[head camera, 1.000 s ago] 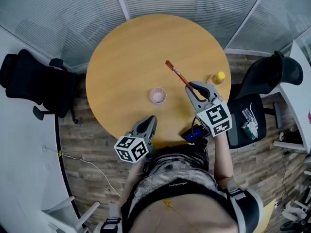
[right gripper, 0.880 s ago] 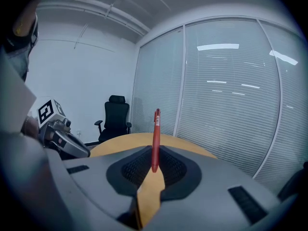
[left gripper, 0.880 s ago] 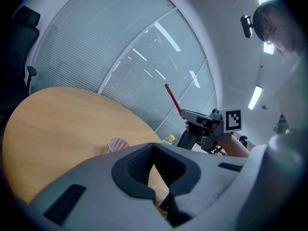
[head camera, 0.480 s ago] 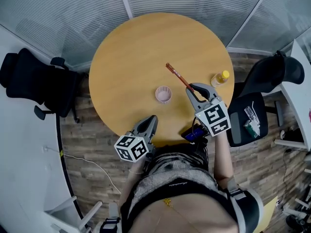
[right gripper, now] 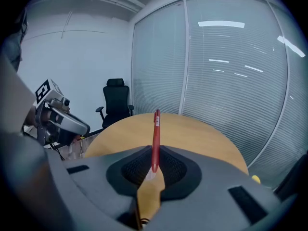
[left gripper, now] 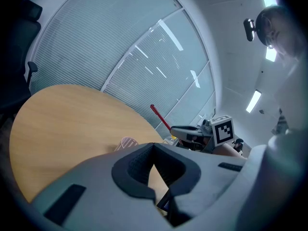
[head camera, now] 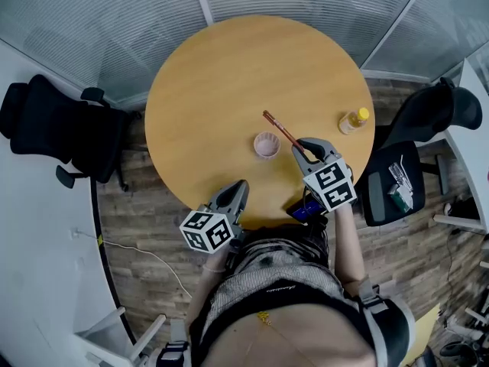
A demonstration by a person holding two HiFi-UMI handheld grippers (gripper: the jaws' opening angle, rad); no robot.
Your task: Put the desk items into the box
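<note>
My right gripper point(head camera: 302, 147) point(right gripper: 153, 163) is shut on a red pen point(head camera: 281, 129) point(right gripper: 155, 134), which sticks out past the jaws over the round wooden table point(head camera: 221, 75). The pen's far end hangs just above and right of a small pink cup point(head camera: 266, 144) point(left gripper: 127, 142). At the table's near edge my left gripper point(head camera: 237, 190) point(left gripper: 154, 148) hovers with its fingertips together and nothing between them. It looks across at the pen point(left gripper: 160, 117) and the right gripper point(left gripper: 182, 129). I see no box in any view.
A small yellow-capped bottle point(head camera: 354, 119) stands at the table's right edge. A blue object point(head camera: 305, 209) sits under my right hand by the near edge. Black office chairs stand at the left point(head camera: 46, 128) and right point(head camera: 428, 113); one right-hand seat point(head camera: 399, 186) carries small items.
The right gripper has sunk towards the table with the pen, bringing the pen's far end closer to the pink cup. The left gripper stays by the near edge.
</note>
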